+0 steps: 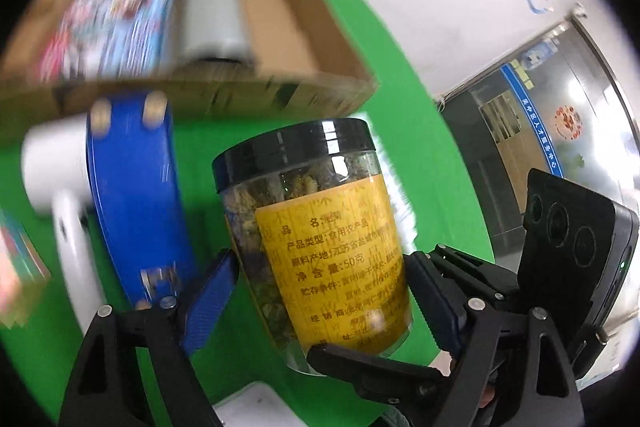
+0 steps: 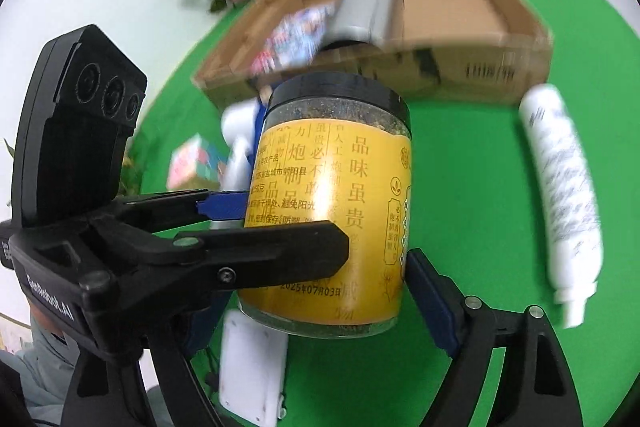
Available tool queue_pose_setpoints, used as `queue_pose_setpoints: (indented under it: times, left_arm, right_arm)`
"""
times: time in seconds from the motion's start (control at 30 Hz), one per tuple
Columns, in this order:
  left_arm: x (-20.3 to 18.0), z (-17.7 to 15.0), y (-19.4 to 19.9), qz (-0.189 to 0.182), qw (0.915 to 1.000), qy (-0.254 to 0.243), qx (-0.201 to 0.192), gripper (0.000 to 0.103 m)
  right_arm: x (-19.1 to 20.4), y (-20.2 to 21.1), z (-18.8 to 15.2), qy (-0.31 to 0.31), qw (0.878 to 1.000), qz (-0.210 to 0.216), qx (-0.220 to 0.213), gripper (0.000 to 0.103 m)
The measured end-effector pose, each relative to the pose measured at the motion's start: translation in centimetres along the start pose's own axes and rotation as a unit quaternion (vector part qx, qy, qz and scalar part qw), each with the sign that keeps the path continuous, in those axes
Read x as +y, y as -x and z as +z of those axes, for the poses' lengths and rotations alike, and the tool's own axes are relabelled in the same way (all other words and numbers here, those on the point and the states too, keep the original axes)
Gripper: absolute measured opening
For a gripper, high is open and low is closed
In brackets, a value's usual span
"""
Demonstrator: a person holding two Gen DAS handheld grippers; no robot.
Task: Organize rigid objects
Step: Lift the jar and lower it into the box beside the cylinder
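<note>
yellow-label jar (image 1: 320,239), green table (image 2: 480,187)

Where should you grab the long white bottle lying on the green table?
Probably the middle of the long white plastic bottle. It lies flat on the green table, apart from the brown cardboard box, with bare cloth along both long sides. Come from above, jaws across its narrow width; the round body could roll otherwise.
</note>
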State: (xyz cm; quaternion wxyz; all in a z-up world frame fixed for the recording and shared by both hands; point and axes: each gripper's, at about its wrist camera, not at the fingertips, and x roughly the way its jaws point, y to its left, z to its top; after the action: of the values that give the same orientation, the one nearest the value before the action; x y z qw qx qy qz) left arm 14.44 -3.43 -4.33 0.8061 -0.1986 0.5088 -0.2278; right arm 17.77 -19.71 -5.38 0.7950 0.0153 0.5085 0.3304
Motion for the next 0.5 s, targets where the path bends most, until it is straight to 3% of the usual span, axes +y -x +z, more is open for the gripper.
queue_pose_setpoints:
  times: [0.13, 0.23, 0.37, 0.5]
  left_arm:
    - [-2.8, 4.4, 2.2, 0.014, 0.9984, -0.046, -0.03, 0.085]
    - [-5.3, 9.4, 3.4, 0.034, 0.9939, -0.095, -0.045, 0.084]
    - [-6.0, 14.5, 3.7, 0.031, 0.9931, -0.103, -0.047, 0.084]
    - [-4.8, 17.3, 2.6, 0.019, 0.9956, -0.084, -0.036, 0.084]
  right_arm:
    - [0.7, 3.4, 3.7, 0.023, 0.998, -0.016, -0.049, 0.082]
    - [0.8, 5.6, 7.9, 0.04, 0.995, -0.038, -0.078, 0.082]
    - [-0.2, 7.6, 13.9, 0.038, 0.994, -0.043, -0.091, 0.082]
    - [-1.2, 7.1, 17.3, 0.037, 0.995, -0.048, -0.076, 0.082]
